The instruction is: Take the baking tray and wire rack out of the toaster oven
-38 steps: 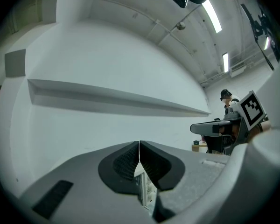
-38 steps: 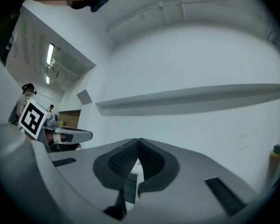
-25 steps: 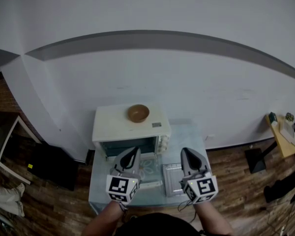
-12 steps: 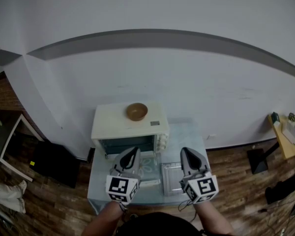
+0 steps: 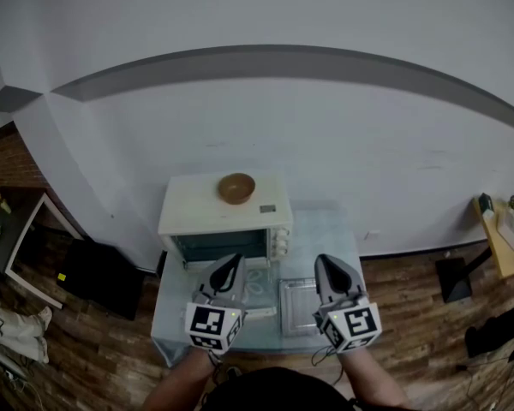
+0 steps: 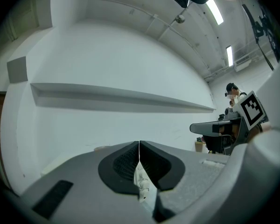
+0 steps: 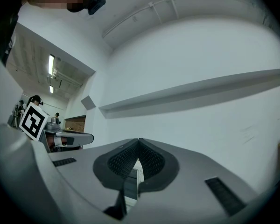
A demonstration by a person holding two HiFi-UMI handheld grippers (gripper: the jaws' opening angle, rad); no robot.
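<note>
Since the desk [image 5: 325,229] lies low, the left gripper [image 5: 231,264] and the right gripper [image 5: 325,265] hang above its near edge. Ahead of the left gripper and lower down stands the toaster oven [image 5: 227,221]. Its door [image 5: 259,282] hangs open toward the person. One flat metal piece [image 5: 298,305], tray or rack, I cannot tell, lies below the right gripper. I cannot see inside the oven. I think the left gripper is nearer its mouth. Both grippers are pressed together and pinch nothing.
</note>
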